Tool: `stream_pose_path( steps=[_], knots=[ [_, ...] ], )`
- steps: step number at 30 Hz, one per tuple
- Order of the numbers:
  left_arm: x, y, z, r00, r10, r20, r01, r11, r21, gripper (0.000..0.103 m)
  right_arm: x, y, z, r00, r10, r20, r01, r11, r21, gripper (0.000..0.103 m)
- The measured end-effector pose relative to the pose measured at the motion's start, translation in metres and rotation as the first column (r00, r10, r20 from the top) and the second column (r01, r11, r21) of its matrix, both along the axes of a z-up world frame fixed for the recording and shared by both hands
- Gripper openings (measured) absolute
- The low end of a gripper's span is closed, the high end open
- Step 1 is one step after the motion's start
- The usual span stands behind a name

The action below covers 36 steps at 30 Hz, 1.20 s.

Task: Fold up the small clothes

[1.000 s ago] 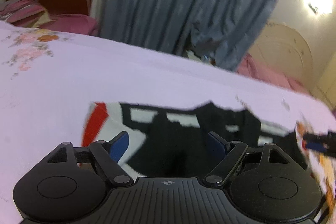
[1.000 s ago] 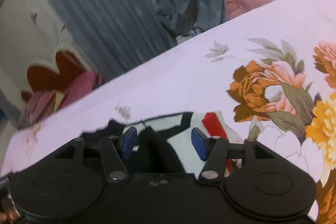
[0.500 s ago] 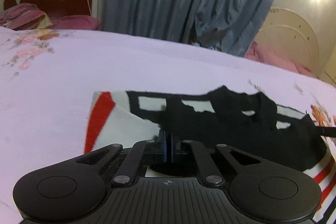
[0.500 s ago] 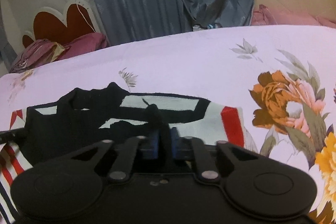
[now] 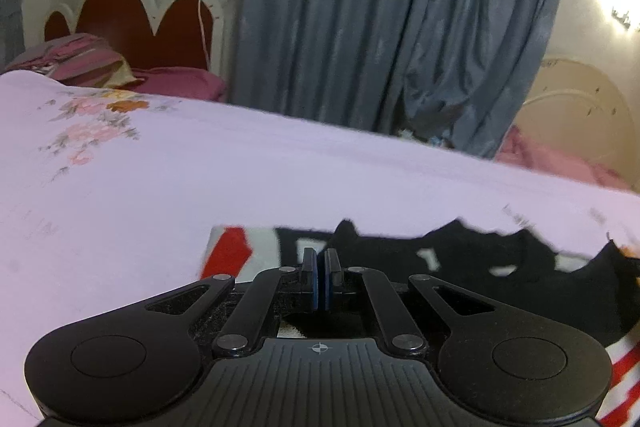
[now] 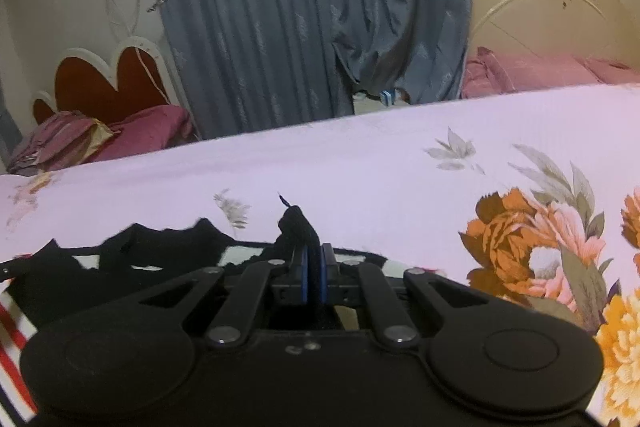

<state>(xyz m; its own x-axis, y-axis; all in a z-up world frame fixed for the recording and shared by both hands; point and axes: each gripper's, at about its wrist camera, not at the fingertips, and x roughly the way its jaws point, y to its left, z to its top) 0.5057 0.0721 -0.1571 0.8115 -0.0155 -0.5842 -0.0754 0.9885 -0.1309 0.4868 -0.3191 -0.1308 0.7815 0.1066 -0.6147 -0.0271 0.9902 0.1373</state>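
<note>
1. Garment [image 5: 500, 279]: small black top w/ white and red striped parts, lying on the bed [image 5: 200, 179] (lilac floral sheet). Sits low-centre to lower right in the left wrist view; lower left to centre in the right wrist view [image 6: 132, 263].
2. Left tool [image 5: 321, 269]: blue pads pressed together, no gap visible. Fabric lies directly under and behind the tips, so prob. pinching the garment's edge near the red/white sleeve end [image 5: 228, 251], though the pinched cloth itself is hard to see.
3. Right tool [image 6: 315, 269]: pads closed on a tuft of black fabric [image 6: 296, 227] that sticks up just above the tips, centre frame. Clear grip.
4. Step in hand, my read: both corners/edges gripped, start of a fold; cloth lifted only slightly at the right tool, rest flat on the bed.
5. Next move calls for: raise both tools together, keep the span taut, carry the held edge over the body of the garment, lay it down aligned, then release.
6. Bkgd: grey-blue curtain [image 5: 380, 19] upper centre, headboard [image 5: 132, 15] upper left.
</note>
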Motion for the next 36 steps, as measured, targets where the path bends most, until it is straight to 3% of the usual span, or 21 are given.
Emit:
stream_pose_path(
  steps=[5, 7, 9, 10, 14, 17, 19, 25, 28, 36],
  knots=[
    [-0.003, -0.004, -0.015, 1.0, -0.006, -0.023, 0.007, 0.998, 0.068, 0.002, 0.004, -0.007, -0.027, 0.998, -0.027, -0.059, 0.026, 1.0, -0.002, 0.004],
    [-0.001, -0.005, -0.009, 0.999, -0.015, -0.041, 0.018, 0.997, 0.078, 0.002, 0.004, -0.008, -0.023, 0.997, -0.031, -0.064, 0.031, 1.0, 0.003, 0.009],
    [-0.005, -0.005, -0.001, 0.999, -0.019, -0.035, 0.022, 0.997, 0.074, 0.002, -0.002, -0.006, -0.014, 0.999, -0.009, -0.049, 0.01, 1.0, 0.016, 0.027],
    [-0.01, -0.006, 0.004, 1.0, -0.018, -0.024, 0.02, 0.997, 0.072, 0.003, -0.006, -0.005, -0.009, 0.999, 0.002, -0.034, -0.001, 1.0, 0.026, 0.031],
    [-0.03, -0.011, 0.021, 0.999, -0.047, 0.005, 0.046, 0.997, 0.065, 0.004, -0.026, 0.009, 0.015, 0.998, 0.056, 0.008, -0.056, 0.998, 0.04, 0.031],
    [-0.045, -0.025, 0.028, 0.994, -0.106, 0.017, 0.105, 0.992, 0.067, 0.021, -0.039, 0.027, 0.022, 0.992, 0.125, 0.014, -0.125, 0.991, 0.042, 0.031],
    [-0.05, -0.04, 0.029, 0.989, -0.146, 0.008, 0.145, 0.987, 0.072, 0.045, -0.042, 0.043, 0.021, 0.987, 0.161, 0.002, -0.161, 0.986, 0.039, 0.031],
    [-0.057, -0.076, 0.022, 0.974, -0.224, -0.04, 0.226, 0.971, 0.071, 0.046, -0.052, 0.079, 0.004, 0.975, 0.218, -0.043, -0.216, 0.976, 0.03, 0.031],
    [-0.054, -0.082, 0.008, 0.971, -0.208, -0.119, 0.219, 0.971, 0.091, 0.046, -0.056, 0.085, -0.005, 0.973, 0.223, -0.065, -0.223, 0.975, -0.008, 0.029],
    [-0.062, -0.055, -0.002, 0.984, -0.134, -0.118, 0.148, 0.982, 0.115, 0.059, -0.065, 0.037, -0.017, 0.992, 0.103, -0.073, -0.109, 0.99, -0.086, 0.028]
  ],
)
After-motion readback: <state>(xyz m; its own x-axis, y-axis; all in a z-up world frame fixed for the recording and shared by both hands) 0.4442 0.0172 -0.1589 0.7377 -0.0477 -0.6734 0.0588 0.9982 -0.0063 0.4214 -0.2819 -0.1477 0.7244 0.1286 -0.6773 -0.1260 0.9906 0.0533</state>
